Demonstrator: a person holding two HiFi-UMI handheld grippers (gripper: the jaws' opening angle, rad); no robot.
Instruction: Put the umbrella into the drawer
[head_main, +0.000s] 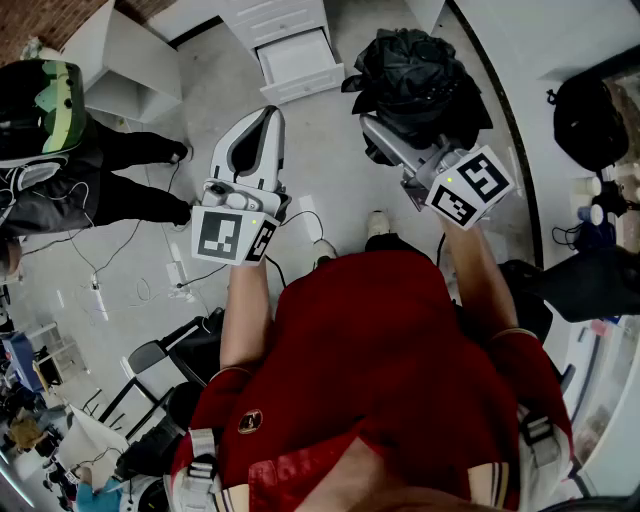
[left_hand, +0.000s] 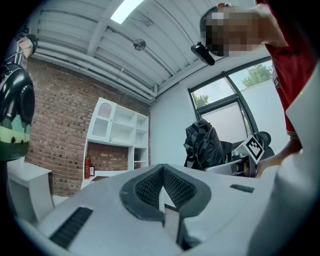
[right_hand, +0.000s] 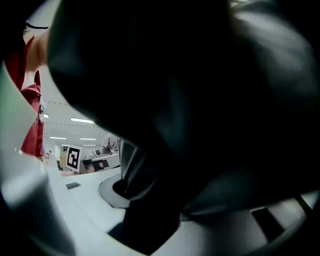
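From where I stood, the right gripper (head_main: 392, 142) had its fingers clenched around the black umbrella (head_main: 415, 70). It was a loose, bunched bundle of cloth, held out level in the air in front of the person. The cloth spilled so far round the grip that the right gripper view was almost all dark fabric. I could not tell whether the fingers had hold of the shaft or only folds of canopy. That looked the main worry: if it was cloth alone, the bundle could sag, slide or fall to the floor (head_main: 215, 95) on the way.

The left gripper (head_main: 262, 120) was held out beside it. Its fingers (left_hand: 147, 187) were pressed together with nothing between them, so it gave the load no support.

The open white drawer (head_main: 298, 58) sat low on the floor, well ahead and a little towards the left. The umbrella looked about as bulky as the opening. My guess was that a flap could snag on the drawer front or hang over the edge. Lowering it with the view blocked could also knock the drawer. Cables (head_main: 150, 265) lay on the floor off to the person's left, and another person (head_main: 70, 150) stood near there.
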